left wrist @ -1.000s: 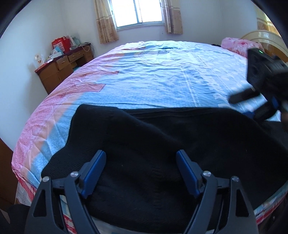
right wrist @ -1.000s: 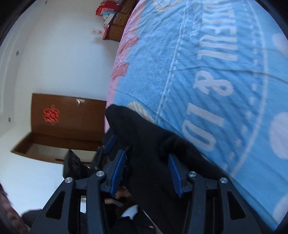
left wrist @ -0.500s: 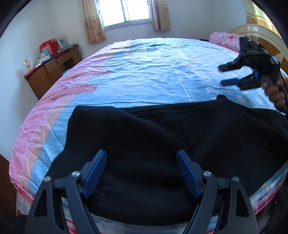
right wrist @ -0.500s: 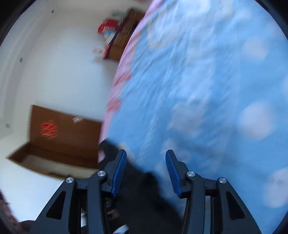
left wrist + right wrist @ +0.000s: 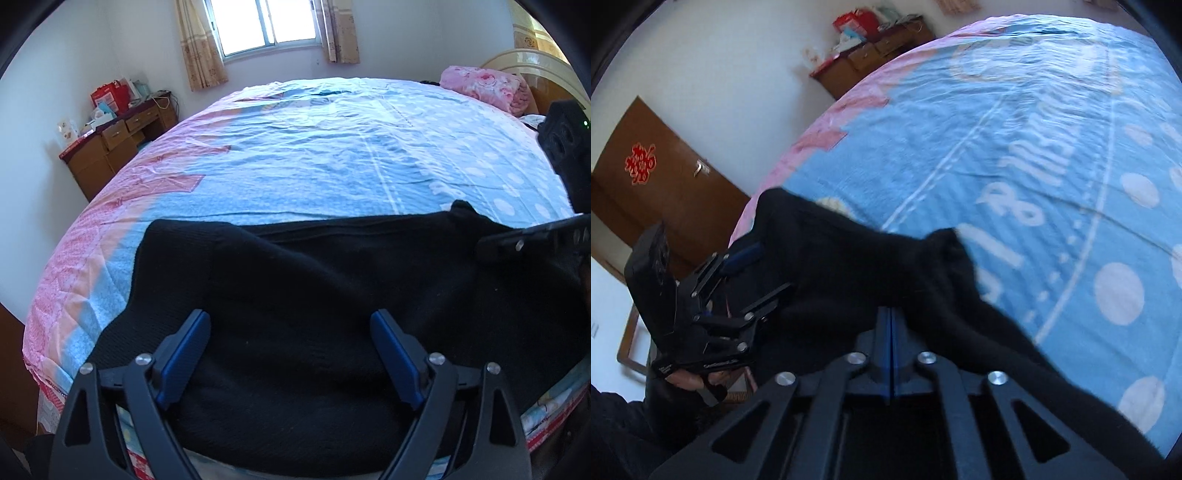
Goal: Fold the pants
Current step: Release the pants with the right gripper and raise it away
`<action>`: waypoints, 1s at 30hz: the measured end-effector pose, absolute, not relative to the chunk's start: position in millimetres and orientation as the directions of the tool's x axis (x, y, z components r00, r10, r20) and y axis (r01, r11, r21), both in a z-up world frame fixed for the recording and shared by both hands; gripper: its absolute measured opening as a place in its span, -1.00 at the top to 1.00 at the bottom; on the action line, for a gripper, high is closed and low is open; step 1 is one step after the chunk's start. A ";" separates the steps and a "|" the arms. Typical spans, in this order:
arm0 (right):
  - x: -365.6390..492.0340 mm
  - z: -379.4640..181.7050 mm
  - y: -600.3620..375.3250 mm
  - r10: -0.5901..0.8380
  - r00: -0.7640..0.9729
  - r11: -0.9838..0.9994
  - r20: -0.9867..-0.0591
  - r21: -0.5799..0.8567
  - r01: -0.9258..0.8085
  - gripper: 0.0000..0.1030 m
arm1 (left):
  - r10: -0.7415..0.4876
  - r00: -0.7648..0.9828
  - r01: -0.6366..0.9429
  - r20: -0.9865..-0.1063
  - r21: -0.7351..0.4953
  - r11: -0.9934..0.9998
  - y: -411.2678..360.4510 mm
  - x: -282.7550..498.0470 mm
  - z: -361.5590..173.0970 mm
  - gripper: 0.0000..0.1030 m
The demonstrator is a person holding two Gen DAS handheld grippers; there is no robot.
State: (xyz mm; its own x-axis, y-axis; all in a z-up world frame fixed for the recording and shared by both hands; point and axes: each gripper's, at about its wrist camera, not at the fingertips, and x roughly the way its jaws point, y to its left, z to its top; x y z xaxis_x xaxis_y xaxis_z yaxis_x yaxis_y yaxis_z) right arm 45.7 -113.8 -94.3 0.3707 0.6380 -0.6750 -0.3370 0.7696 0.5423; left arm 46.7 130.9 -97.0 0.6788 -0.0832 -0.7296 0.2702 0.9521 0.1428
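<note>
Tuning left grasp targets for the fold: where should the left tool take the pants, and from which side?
The near-left edge of the pants, at the outer corner by the bed's pink border. Come in low from the near side, along the sheet: the cloth lies flat there and its rim is exposed. The left tool is open above it; the right tool is shut at the other end.

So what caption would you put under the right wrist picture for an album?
Right gripper shut on the black pants at the edge of a blue bed sheet, the open left gripper alongside.
</note>
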 end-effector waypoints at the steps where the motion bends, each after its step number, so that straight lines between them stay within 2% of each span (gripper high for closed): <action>1: 44.8 -93.7 -123.8 0.641 0.390 0.767 -0.661 0.568 -0.298 1.00 | -0.077 0.675 0.258 -0.734 0.137 0.956 130.4 47.0 -94.6 -0.75; 3: 30.5 -78.7 -132.9 0.578 0.469 0.814 -0.668 0.517 -0.266 0.94 | -0.086 0.671 0.249 -0.736 0.115 0.962 129.9 46.2 -87.1 -0.70; 5: 7.5 -62.2 -138.3 0.526 0.534 0.849 -0.662 0.449 -0.279 0.94 | -0.137 0.699 0.269 -0.702 0.080 0.960 126.0 40.2 -70.2 -0.70; 7: -17.1 -52.6 -148.8 0.439 0.569 0.898 -0.695 0.366 -0.246 0.94 | -0.187 0.719 0.299 -0.670 0.055 0.953 114.7 34.2 -55.8 -0.73; 11: -68.1 -51.0 -184.6 0.300 0.612 0.948 -0.732 0.298 -0.107 0.94 | -0.292 0.665 0.394 -0.688 -0.009 0.919 75.1 31.7 -56.4 -0.73; 14: -105.3 -48.6 -212.9 0.188 0.630 0.971 -0.753 0.241 -0.001 0.94 | -0.322 0.621 0.443 -0.714 -0.020 0.896 41.2 29.8 -68.2 -0.73; 19: -169.9 -57.1 -305.4 0.069 0.623 0.928 -0.779 0.280 0.247 0.94 | -0.249 0.561 0.394 -0.789 -0.010 0.919 22.5 40.8 -97.8 -0.73; 21: -201.7 -57.3 -355.5 0.052 0.629 0.869 -0.776 0.345 0.354 0.94 | -0.248 0.587 0.388 -0.771 -0.002 0.922 25.3 39.0 -99.1 -0.73; 23: -232.6 -54.6 -397.9 0.079 0.673 0.809 -0.736 0.442 0.388 0.94 | -0.224 0.593 0.374 -0.774 0.019 0.927 24.6 37.7 -99.2 -0.73; 24: -249.8 -50.8 -417.2 0.030 0.684 0.791 -0.729 0.435 0.430 0.94 | -0.218 0.597 0.366 -0.772 0.020 0.930 23.6 34.8 -99.2 -0.73; 26: -285.7 -38.0 -450.7 -0.095 0.728 0.761 -0.679 0.422 0.493 0.94 | -0.196 0.596 0.331 -0.779 0.016 0.943 22.3 32.2 -97.2 -0.73; 28: -330.6 -23.6 -481.5 -0.312 0.729 0.674 -0.609 0.399 0.622 0.94 | -0.185 0.591 0.304 -0.785 0.004 0.953 22.6 28.4 -93.7 -0.73; 30: -376.6 -20.4 -502.9 -0.422 0.762 0.560 -0.492 0.520 0.646 0.94 | -0.197 0.583 0.289 -0.788 -0.025 0.957 24.7 24.2 -90.8 -0.73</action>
State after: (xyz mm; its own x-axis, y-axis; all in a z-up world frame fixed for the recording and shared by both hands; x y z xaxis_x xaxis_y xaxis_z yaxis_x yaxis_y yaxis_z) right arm -376.6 -502.9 -20.4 0.7615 -0.4221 -0.4919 0.6457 0.5595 0.5196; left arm 24.2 24.7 -90.8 0.5831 -0.1968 -0.7882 0.2894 0.9569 -0.0248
